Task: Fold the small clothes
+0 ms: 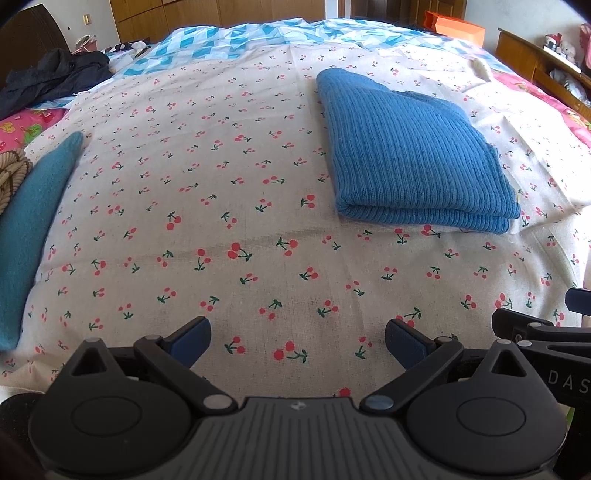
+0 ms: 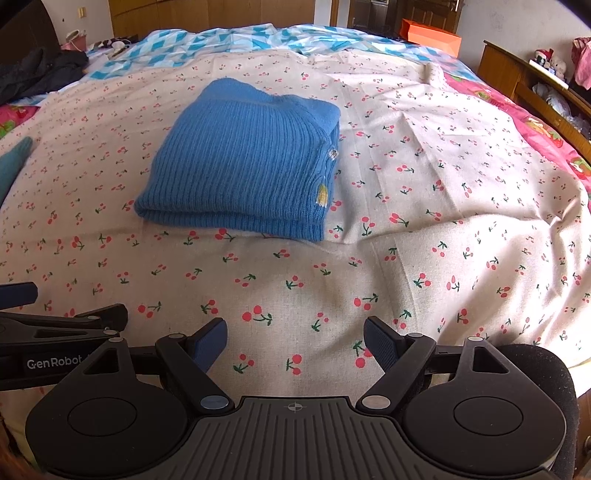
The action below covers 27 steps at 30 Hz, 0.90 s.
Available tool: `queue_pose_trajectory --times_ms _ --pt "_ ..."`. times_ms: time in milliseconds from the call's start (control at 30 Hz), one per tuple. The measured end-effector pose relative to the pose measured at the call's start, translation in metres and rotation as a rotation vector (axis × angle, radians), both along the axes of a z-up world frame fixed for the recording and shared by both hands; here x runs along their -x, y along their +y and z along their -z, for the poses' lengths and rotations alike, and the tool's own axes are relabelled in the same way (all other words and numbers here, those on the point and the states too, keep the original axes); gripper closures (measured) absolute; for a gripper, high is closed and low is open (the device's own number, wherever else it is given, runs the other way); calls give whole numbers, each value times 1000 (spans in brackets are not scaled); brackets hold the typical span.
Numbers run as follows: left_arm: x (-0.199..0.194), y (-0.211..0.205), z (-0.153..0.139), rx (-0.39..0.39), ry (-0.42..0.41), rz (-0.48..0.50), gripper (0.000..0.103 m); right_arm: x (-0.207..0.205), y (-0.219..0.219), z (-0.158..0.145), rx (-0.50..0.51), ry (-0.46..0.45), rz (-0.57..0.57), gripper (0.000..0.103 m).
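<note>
A blue ribbed knit garment [image 1: 413,155] lies folded into a neat rectangle on the cherry-print sheet [image 1: 221,206]; it also shows in the right wrist view [image 2: 243,158], with small yellow embroidery on its right edge. My left gripper [image 1: 297,341] is open and empty, held low over the sheet well short of the garment. My right gripper [image 2: 295,341] is open and empty, also near the front edge, beside the left one. Each gripper shows at the edge of the other's view.
A teal garment [image 1: 33,225] lies at the left edge of the sheet. Dark clothes [image 1: 51,79] are piled at the far left. An orange box [image 1: 454,27] sits at the far end of the bed. A wooden bed frame [image 2: 524,77] runs along the right.
</note>
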<state>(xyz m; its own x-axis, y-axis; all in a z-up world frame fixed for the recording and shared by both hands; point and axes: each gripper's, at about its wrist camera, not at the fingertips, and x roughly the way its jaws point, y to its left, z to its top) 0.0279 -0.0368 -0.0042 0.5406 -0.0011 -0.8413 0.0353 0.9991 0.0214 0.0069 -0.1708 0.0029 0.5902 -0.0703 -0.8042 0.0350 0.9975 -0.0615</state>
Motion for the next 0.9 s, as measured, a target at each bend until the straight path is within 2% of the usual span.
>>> queue_pose_trajectory --times_ms 900 --pt "0 0 2 0 8 -1 0 0 0 2 -1 6 0 20"
